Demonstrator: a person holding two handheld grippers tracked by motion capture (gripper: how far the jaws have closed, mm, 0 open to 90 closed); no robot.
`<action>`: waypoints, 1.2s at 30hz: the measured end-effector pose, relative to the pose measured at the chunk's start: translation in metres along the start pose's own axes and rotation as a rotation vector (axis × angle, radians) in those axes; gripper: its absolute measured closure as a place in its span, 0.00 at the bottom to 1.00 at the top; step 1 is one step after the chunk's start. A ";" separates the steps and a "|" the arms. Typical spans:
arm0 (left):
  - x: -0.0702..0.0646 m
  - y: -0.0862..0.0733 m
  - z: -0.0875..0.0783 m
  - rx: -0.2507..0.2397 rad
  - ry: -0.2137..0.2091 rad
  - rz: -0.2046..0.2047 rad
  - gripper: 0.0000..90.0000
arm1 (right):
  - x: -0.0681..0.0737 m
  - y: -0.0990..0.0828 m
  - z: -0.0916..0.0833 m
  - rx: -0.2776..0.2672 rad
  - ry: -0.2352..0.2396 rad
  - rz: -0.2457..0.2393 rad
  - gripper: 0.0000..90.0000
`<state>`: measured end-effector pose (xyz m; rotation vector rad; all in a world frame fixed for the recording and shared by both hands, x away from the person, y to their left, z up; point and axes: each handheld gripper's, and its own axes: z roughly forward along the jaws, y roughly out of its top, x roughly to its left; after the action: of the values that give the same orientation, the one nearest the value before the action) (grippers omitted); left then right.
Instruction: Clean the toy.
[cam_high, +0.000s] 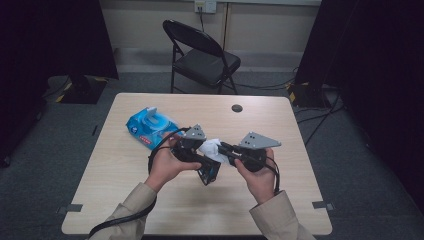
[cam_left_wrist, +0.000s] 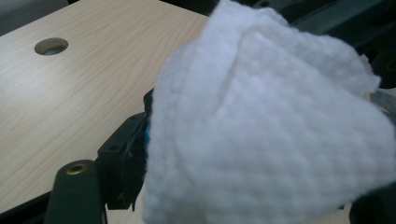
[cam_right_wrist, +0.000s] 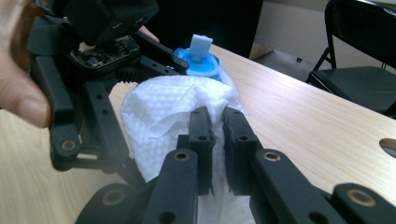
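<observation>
White wipe (cam_right_wrist: 173, 112): soft, quilted, dimpled weave, crumpled into loose peak; at frame centre in high view, held above table between both grippers. Long axis hard to tell, bunched. Right gripper (cam_right_wrist: 218, 128): black jaws nearly closed, pinching wipe fold. Left gripper (cam_high: 206, 161): jaws wide; wipe drapes over them, grip unclear. Blue glossy wipe pack (cam_high: 150, 127) upper left of grippers, flap raised. Table (cam_high: 280, 130): pale wood laminate, round hole. Grey carpet, black folding chair (cam_high: 202, 55) at top.
</observation>
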<state>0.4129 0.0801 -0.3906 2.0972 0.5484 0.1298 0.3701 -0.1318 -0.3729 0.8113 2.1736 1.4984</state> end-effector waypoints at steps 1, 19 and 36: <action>0.000 -0.001 0.000 0.001 -0.002 -0.001 0.30 | 0.000 0.001 0.001 0.004 0.000 0.000 0.93; -0.010 0.002 0.004 0.007 -0.048 0.035 0.30 | -0.018 0.008 0.024 0.067 -0.021 0.024 0.93; 0.007 0.003 -0.011 -0.027 0.001 -0.015 0.30 | -0.029 0.017 -0.010 -0.058 -0.031 0.062 0.93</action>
<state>0.4170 0.0897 -0.3828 2.0659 0.5603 0.1288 0.3903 -0.1530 -0.3540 0.8837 2.0909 1.5604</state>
